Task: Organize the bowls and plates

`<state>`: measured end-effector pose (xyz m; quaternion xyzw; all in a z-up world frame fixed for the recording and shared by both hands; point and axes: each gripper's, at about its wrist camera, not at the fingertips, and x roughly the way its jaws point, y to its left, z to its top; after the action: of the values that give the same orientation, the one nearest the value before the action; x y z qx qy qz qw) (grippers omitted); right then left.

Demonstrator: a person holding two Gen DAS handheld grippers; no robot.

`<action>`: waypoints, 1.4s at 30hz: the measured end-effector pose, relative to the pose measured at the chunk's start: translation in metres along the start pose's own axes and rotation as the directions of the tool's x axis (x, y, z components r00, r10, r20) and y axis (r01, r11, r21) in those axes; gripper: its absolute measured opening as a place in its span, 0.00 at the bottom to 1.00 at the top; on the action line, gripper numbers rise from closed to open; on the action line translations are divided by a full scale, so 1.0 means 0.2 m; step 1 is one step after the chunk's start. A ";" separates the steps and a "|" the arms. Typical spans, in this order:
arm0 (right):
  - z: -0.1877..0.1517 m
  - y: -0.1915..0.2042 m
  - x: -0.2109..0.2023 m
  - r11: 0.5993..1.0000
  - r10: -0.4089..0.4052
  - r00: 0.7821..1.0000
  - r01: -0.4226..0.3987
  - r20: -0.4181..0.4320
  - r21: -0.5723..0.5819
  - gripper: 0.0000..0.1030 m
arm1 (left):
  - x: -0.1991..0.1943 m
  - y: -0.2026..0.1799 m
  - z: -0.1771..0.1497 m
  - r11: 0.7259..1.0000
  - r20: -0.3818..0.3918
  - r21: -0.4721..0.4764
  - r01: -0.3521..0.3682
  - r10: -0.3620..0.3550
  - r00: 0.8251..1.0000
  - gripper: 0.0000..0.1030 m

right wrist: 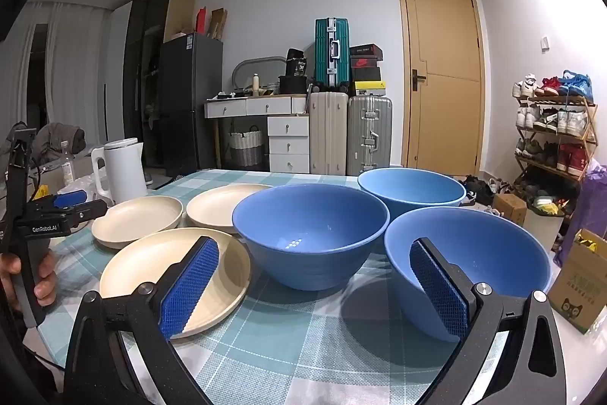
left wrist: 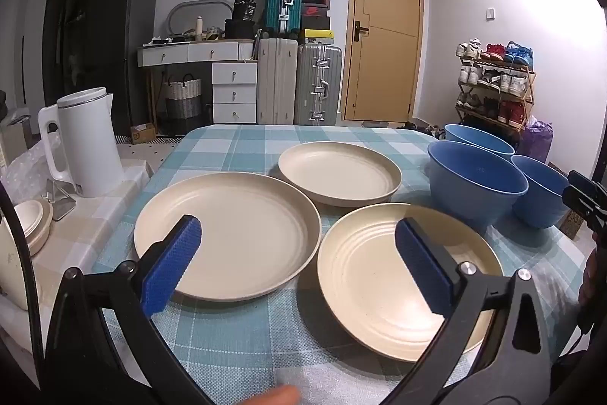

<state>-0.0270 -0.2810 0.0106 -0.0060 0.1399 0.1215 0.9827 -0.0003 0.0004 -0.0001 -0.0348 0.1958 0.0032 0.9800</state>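
3 cream plates [left wrist: 227, 234] and 3 blue bowls [right wrist: 311, 234] stand empty on the checked table [left wrist: 242, 333], plates at left of the frame, bowls at right. The left tool [left wrist: 297, 253] hangs low over 2 plates, tilted down, jaws fully wide, holding nothing. The right tool [right wrist: 315, 276] is the same before the bowls. Its pads [right wrist: 189, 287] are blue and ribbed.

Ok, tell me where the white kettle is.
The white kettle stands off the checked table, on the side surface at the left of both views, just beyond the leftmost cream plate.
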 end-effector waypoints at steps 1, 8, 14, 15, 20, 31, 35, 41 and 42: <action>0.00 0.00 0.00 1.000 0.001 1.000 -0.001 -0.007 0.000 1.00 | 0.00 0.00 0.00 1.000 0.000 0.001 0.000 0.000 1.000 0.99; 0.00 0.00 0.01 1.000 0.007 1.000 -0.007 -0.015 0.006 1.00 | 0.00 0.00 0.00 1.000 -0.005 -0.005 0.002 -0.003 1.000 0.99; 0.00 0.00 0.00 1.000 0.005 1.000 -0.005 -0.014 0.009 1.00 | 0.00 0.00 0.00 1.000 -0.005 -0.006 0.002 -0.002 1.000 0.99; -0.01 0.00 0.00 1.000 0.006 1.000 -0.006 -0.013 0.009 1.00 | 0.00 0.00 0.00 1.000 -0.007 -0.006 0.001 -0.001 1.000 0.99; 0.00 0.00 0.00 1.000 0.006 1.000 -0.006 -0.014 0.010 1.00 | 0.00 0.00 0.00 1.000 -0.007 -0.006 0.001 -0.001 1.000 0.99; 0.00 0.00 0.00 1.000 0.006 1.000 -0.006 -0.014 0.008 1.00 | 0.00 0.00 0.00 1.000 -0.008 -0.006 0.001 -0.001 1.000 0.99; -0.01 0.00 0.00 1.000 0.006 1.000 -0.006 -0.013 0.007 1.00 | 0.00 0.00 0.00 1.000 -0.008 -0.006 0.001 -0.001 1.000 0.99; 0.00 0.00 0.00 1.000 0.005 1.000 -0.005 -0.013 0.008 1.00 | 0.00 0.00 0.00 1.000 -0.008 -0.006 0.001 -0.002 1.000 0.99; -0.01 0.00 0.00 1.000 0.005 1.000 -0.005 -0.012 0.008 1.00 | 0.00 0.00 0.00 1.000 -0.009 -0.006 0.001 -0.001 1.000 0.99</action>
<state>-0.0270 -0.2813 0.0093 -0.0024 0.1464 0.1233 0.9815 -0.0003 0.0006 -0.0001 -0.0378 0.2001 0.0033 0.9790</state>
